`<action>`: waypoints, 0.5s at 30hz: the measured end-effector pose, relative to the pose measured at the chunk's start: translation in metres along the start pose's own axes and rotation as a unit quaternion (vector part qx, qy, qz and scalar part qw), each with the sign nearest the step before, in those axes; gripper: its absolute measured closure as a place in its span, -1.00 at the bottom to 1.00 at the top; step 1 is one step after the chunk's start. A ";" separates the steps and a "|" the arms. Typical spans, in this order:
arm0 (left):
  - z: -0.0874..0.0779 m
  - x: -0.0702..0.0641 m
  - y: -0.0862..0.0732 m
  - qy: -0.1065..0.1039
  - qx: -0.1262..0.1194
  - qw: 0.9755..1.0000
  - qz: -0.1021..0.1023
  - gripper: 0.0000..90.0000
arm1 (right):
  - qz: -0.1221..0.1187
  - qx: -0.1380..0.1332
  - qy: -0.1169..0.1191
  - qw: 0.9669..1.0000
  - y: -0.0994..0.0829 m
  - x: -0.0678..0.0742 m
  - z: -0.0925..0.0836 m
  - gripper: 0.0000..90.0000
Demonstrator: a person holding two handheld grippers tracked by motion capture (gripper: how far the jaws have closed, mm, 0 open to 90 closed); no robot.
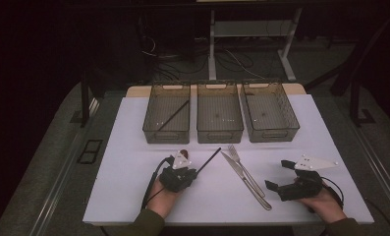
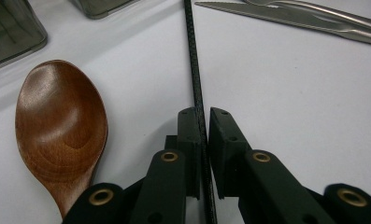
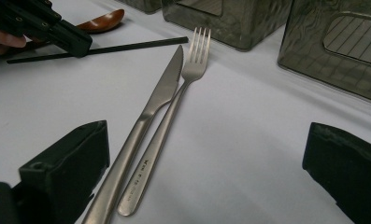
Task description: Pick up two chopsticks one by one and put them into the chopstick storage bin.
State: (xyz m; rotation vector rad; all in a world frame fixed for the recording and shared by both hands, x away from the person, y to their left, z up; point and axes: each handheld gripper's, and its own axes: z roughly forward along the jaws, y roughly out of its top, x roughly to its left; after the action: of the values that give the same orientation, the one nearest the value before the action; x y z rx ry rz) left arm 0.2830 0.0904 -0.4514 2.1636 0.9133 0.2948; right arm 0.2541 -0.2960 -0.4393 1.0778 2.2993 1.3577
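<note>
A black chopstick (image 1: 209, 158) lies on the white table (image 1: 133, 187), and my left gripper (image 1: 194, 172) is shut on its near part; in the left gripper view the pads (image 2: 188, 135) close in tight on the chopstick (image 2: 195, 60). A brown wooden spoon (image 2: 61, 126) lies just left of those jaws. A steel knife (image 1: 239, 173) and fork (image 1: 249, 178) lie side by side mid-table. My right gripper (image 1: 280, 176) rests open to their right, and the knife (image 3: 160, 93) and fork (image 3: 192, 70) lie ahead of its wide-apart jaws.
Three smoky plastic bins stand in a row at the back: left bin (image 1: 166, 133), middle bin (image 1: 219, 133), right bin (image 1: 273, 133). Another black chopstick (image 1: 175, 114) leans inside the left bin. The table's front edge runs just before both hands.
</note>
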 end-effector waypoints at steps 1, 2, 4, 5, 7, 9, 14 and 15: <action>0.000 0.000 0.000 0.000 0.000 1.000 -0.002 0.86 | 0.000 0.000 0.000 1.000 0.000 0.000 0.000 -1.00; 0.000 0.001 0.001 0.000 0.001 1.000 -0.005 0.87 | 0.001 -0.001 -0.001 1.000 0.000 0.000 0.000 -1.00; 0.000 0.000 0.001 0.004 0.005 1.000 -0.001 0.88 | 0.000 -0.001 -0.001 1.000 0.000 0.000 0.000 -1.00; 0.000 -0.001 0.002 0.006 0.006 1.000 0.001 0.88 | 0.000 0.000 -0.001 1.000 0.000 0.001 0.000 -1.00; 0.000 0.000 0.002 0.004 0.007 1.000 -0.001 0.89 | -0.001 0.000 0.000 1.000 0.000 0.000 0.000 -1.00; 0.000 0.002 0.002 -0.002 0.005 1.000 -0.011 0.89 | -0.001 0.000 0.000 1.000 0.000 0.001 0.000 -1.00; -0.002 0.003 0.004 -0.002 -0.001 1.000 -0.017 0.89 | -0.001 0.000 0.001 1.000 0.000 0.000 0.000 -1.00; -0.003 0.003 0.004 -0.003 0.000 1.000 -0.015 0.89 | 0.000 0.000 0.001 1.000 0.000 0.000 0.000 -1.00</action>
State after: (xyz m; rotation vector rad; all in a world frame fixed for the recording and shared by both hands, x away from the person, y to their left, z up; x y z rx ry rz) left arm 0.2860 0.0921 -0.4463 2.1485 0.9410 0.2731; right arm 0.2536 -0.2959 -0.4392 1.0761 2.2997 1.3597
